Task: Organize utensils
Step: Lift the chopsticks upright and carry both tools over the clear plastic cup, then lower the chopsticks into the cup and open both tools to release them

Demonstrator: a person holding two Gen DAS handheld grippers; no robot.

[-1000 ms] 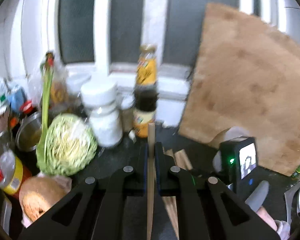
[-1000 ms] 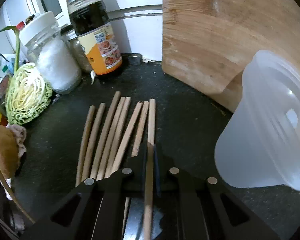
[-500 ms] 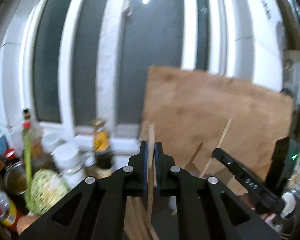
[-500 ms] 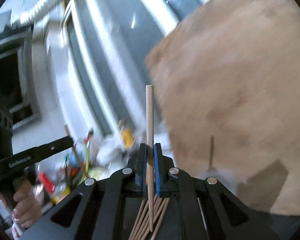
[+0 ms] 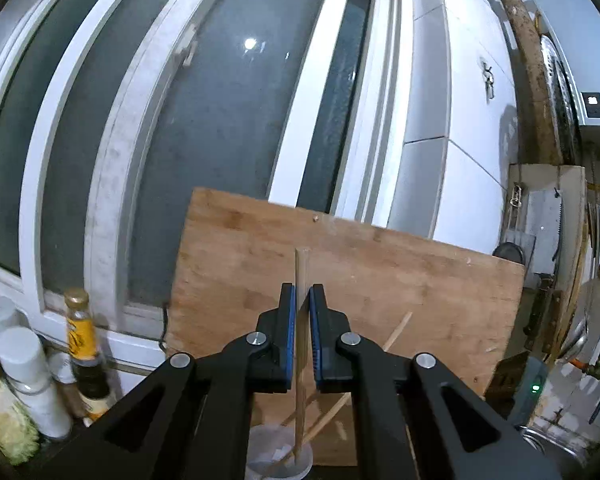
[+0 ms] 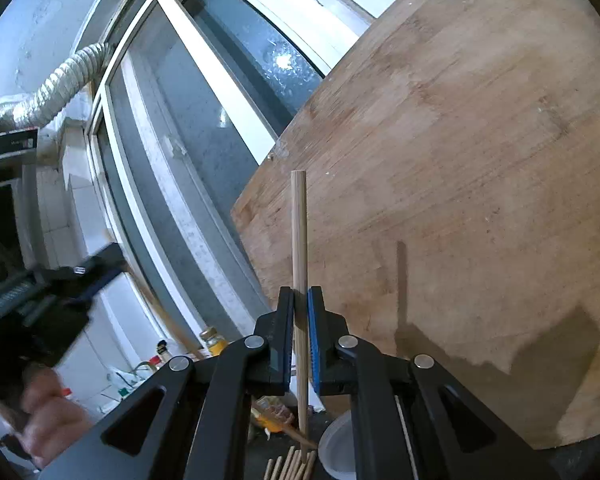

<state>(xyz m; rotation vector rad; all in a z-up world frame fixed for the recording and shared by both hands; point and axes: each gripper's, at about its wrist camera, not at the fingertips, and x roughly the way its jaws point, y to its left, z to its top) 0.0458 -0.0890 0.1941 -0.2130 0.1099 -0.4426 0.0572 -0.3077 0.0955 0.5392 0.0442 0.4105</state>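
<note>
- Left wrist view: our left gripper [image 5: 302, 312] is clamped on an upright chopstick [image 5: 300, 276], its lower end over the plastic cup [image 5: 280, 456], likely for dropping in.
- Right wrist view: our right gripper [image 6: 300, 316] pinches another chopstick [image 6: 299, 232] upright; spare chopsticks [image 6: 290, 466] lie on the counter beside the cup [image 6: 336, 448].
</note>
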